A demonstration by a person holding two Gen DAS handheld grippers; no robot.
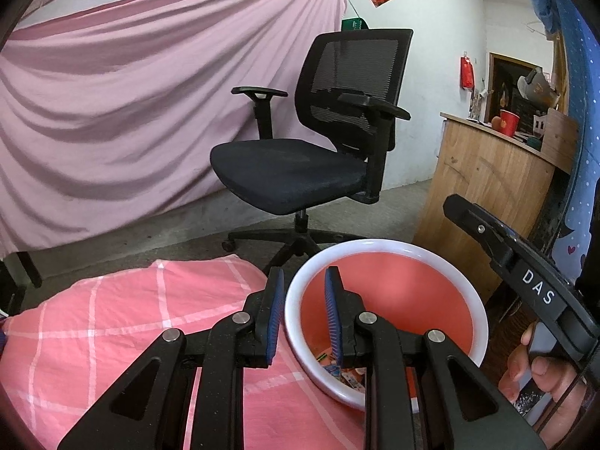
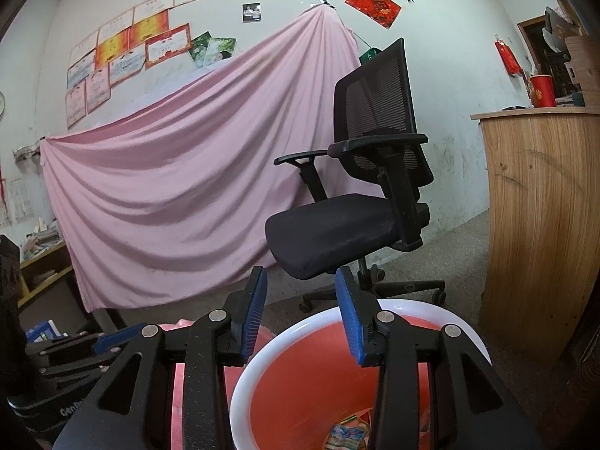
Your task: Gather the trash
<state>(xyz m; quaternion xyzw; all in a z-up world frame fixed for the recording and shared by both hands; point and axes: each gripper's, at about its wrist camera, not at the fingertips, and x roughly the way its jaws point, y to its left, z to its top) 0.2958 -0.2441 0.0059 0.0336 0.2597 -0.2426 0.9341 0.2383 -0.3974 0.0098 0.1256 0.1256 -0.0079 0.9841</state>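
Observation:
A red trash bin with a white rim (image 1: pixel 465 288) stands next to a surface under a pink checked cloth (image 1: pixel 123 322). Several colourful wrappers (image 1: pixel 347 373) lie at its bottom. My left gripper (image 1: pixel 303 296) is open and empty, its fingers straddling the bin's near-left rim. In the right wrist view the same bin (image 2: pixel 258 360) sits below, with a wrapper (image 2: pixel 347 433) inside. My right gripper (image 2: pixel 302 292) is open and empty above the bin's near rim. The right tool's body (image 1: pixel 525 273) shows in the left wrist view, held by a hand.
A black mesh office chair (image 1: pixel 322 142) stands just behind the bin on the concrete floor; it also shows in the right wrist view (image 2: pixel 360 202). A wooden counter (image 2: pixel 540 217) with a red cup (image 2: pixel 542 90) is at the right. A pink sheet (image 2: pixel 180 180) drapes the back wall.

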